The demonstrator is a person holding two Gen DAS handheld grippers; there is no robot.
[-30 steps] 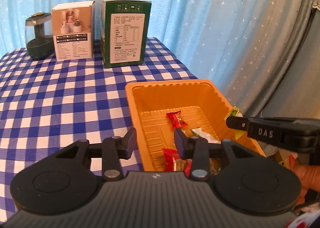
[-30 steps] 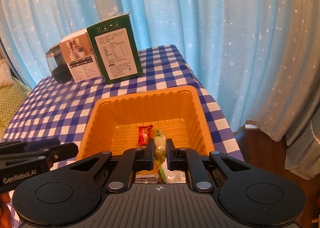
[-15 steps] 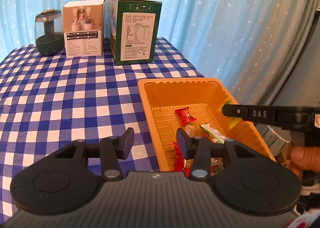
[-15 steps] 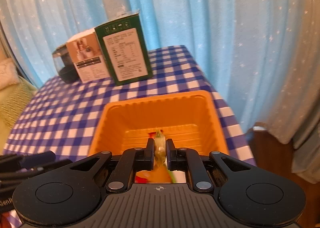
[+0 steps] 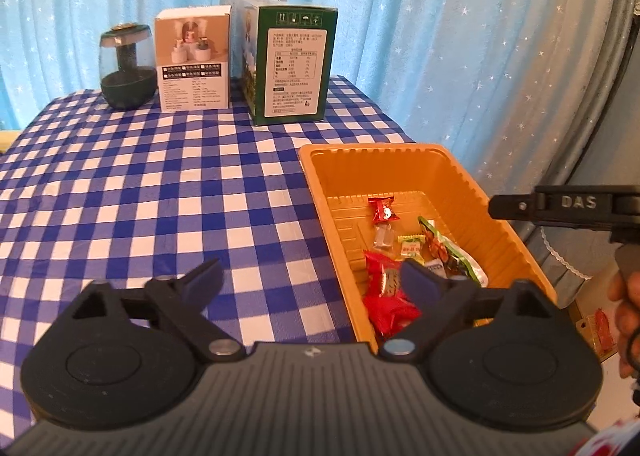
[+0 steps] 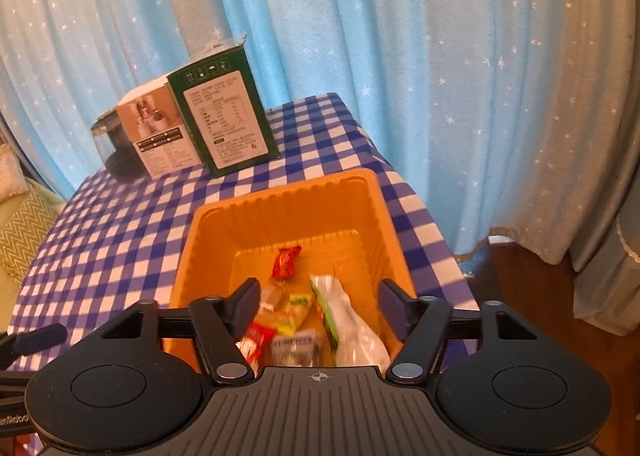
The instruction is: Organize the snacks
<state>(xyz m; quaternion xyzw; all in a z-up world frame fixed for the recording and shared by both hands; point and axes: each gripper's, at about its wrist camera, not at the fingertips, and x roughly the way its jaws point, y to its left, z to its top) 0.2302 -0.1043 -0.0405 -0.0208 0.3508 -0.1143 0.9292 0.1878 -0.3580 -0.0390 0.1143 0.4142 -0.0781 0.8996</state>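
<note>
Left wrist view takes in one orange tray (image 5: 472, 179) at the right edge of the counter (image 5: 120, 195), on a blue-and-white checked cloth. I count six packets in it: a small red one (image 5: 383, 209) farthest back, a clear one (image 5: 383, 236), a yellow-green one (image 5: 412, 246), a long green-and-white pouch (image 5: 450, 252), a big red packet (image 5: 388, 296) nearest, and a white one partly hidden behind the gripper finger. At the counter's far end stand two boxes, one white (image 5: 194, 63) and one green (image 5: 290, 63), with one dark glass jar (image 5: 127, 65) to their left. The left gripper (image 5: 310, 276) hangs with its jaws opening wide, nothing between them, one finger over the cloth and one over the tray.

The right wrist view looks straight down into the tray and shows the right gripper (image 6: 318, 302) above the snacks, jaws opening, gripping nothing; the pouch (image 6: 348, 320) lies loose below. Only the left view shows a hand (image 5: 628, 308) on the right gripper's handle.
</note>
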